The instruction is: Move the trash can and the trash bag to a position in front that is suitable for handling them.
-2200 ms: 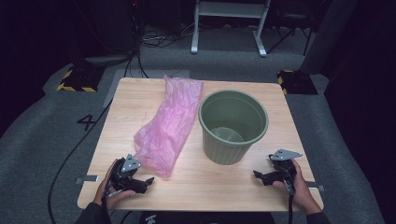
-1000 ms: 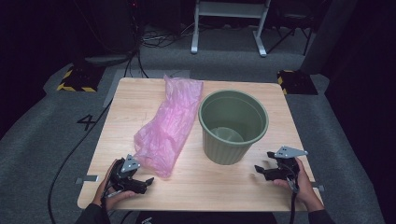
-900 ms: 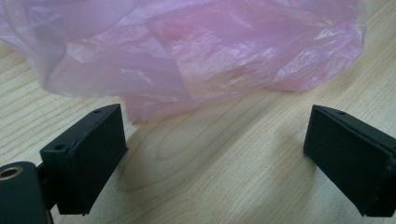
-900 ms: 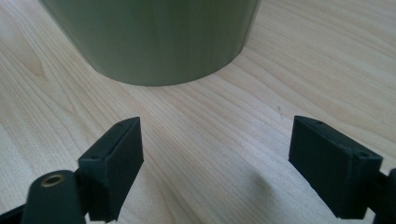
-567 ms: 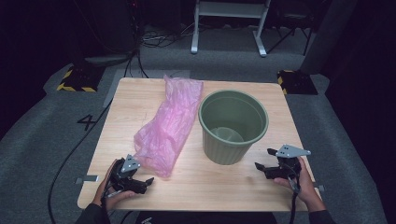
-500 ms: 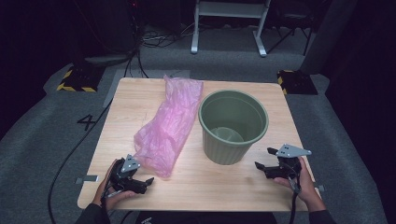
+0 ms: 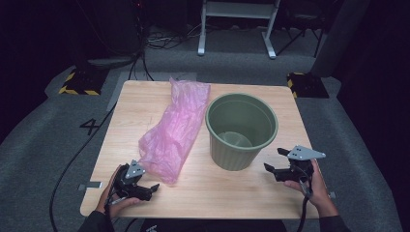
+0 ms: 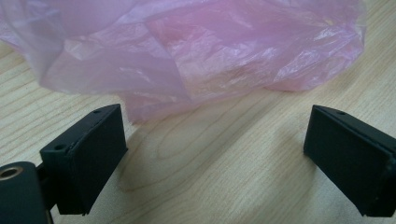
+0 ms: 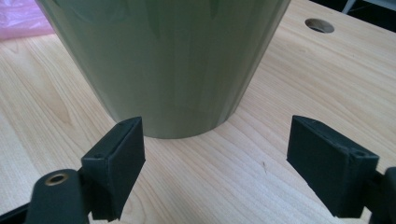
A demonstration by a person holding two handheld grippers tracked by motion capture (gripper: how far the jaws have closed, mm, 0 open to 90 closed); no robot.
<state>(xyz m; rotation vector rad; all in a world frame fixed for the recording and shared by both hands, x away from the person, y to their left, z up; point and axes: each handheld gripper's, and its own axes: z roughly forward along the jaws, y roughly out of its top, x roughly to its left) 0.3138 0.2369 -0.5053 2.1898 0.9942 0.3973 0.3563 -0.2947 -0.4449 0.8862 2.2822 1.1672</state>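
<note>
Bag, pink, crumpled, at table centre-left, bin at its 3 o'clock, left gripper at bag's 6, released, right gripper at bin's 4, spread wide, empty

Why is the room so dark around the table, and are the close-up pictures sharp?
High view: light falls mainly on the wooden table, so the floor and background sink into darkness. Left gripper view: the pink plastic bag shows soft sheen on its creases and looks slightly soft. Right gripper view: the green bucket casts a faint shadow at its base, wood grain is crisp, near jaws slightly blurred.
</note>
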